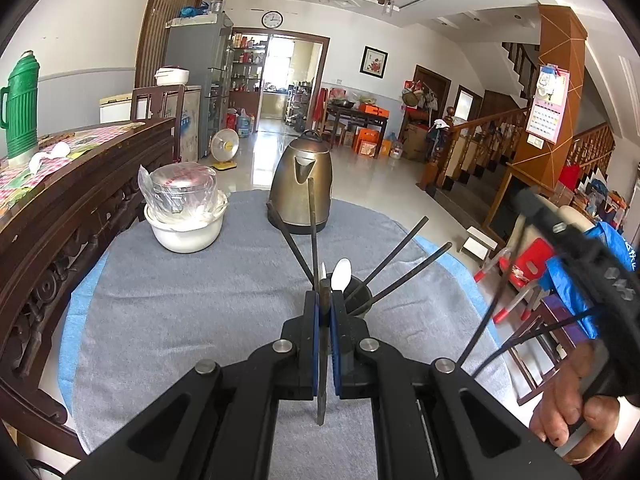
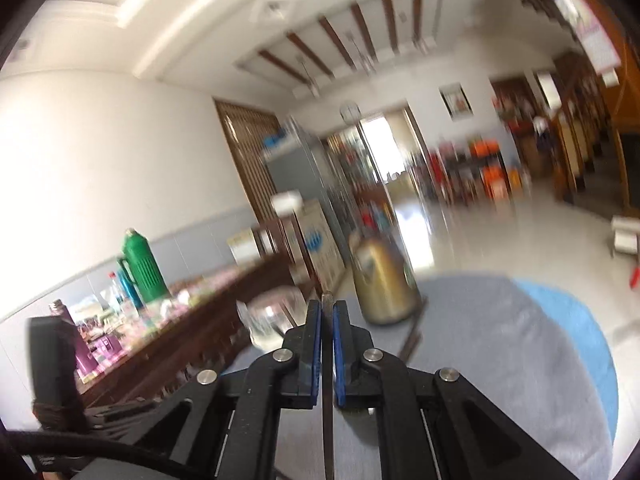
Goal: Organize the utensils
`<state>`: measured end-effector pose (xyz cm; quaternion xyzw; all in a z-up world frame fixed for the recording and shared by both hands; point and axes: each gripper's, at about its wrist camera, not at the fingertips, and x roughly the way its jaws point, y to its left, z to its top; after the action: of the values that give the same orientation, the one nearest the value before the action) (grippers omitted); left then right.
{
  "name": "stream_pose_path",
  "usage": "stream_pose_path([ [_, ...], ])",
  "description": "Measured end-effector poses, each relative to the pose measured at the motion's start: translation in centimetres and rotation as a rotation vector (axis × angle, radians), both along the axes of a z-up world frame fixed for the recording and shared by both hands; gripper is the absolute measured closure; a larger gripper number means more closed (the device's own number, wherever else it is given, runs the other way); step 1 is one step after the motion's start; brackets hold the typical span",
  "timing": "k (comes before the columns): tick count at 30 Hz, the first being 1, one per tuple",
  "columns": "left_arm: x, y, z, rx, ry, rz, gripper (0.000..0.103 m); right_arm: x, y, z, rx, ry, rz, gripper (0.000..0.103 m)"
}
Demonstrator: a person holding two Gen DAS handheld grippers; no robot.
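Note:
In the left wrist view my left gripper (image 1: 325, 300) is shut on a dark chopstick (image 1: 322, 380) that runs upright between its blue pads. Just beyond its tips stands a dark round utensil holder (image 1: 357, 295) with several dark chopsticks (image 1: 404, 274) fanning out and a white spoon (image 1: 342, 275). In the blurred right wrist view my right gripper (image 2: 327, 308) is shut on another dark chopstick (image 2: 329, 420), held above the grey cloth (image 2: 500, 360). The right gripper's body (image 1: 584, 256) shows at the right of the left view, apart from the holder.
A brass kettle (image 1: 301, 186) stands behind the holder and shows in the right wrist view (image 2: 384, 280). A white bowl with a plastic-wrapped pot (image 1: 185, 206) stands at the back left. A dark wooden sideboard (image 1: 80, 208) with a green thermos (image 1: 18, 108) borders the table's left.

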<state>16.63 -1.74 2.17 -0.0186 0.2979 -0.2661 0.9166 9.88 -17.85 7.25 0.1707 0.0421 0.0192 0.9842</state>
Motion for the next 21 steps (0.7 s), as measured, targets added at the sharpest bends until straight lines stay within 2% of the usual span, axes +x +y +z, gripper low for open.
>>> stream_pose_path([
  [4,0.6,0.4,0.6,-0.031,-0.009,-0.002,0.098,-1.2,1.2,1.3,-0.07,-0.109,-0.036,0.097],
  [8,1.6,0.6,1.6,-0.072,-0.023,-0.013,0.098,-0.7,1.7,2.1,-0.074,-0.151,-0.054,0.097],
  [13,3.0,0.0,4.3,-0.084,-0.081,-0.016,0.098,1.9,1.4,3.2,-0.049,-0.192,-0.098,0.097],
  [21,5.8,-1.9,8.1,-0.135,-0.189,-0.017,0.098,7.4,2.3,4.3,-0.104,-0.243,-0.208,0.097],
])
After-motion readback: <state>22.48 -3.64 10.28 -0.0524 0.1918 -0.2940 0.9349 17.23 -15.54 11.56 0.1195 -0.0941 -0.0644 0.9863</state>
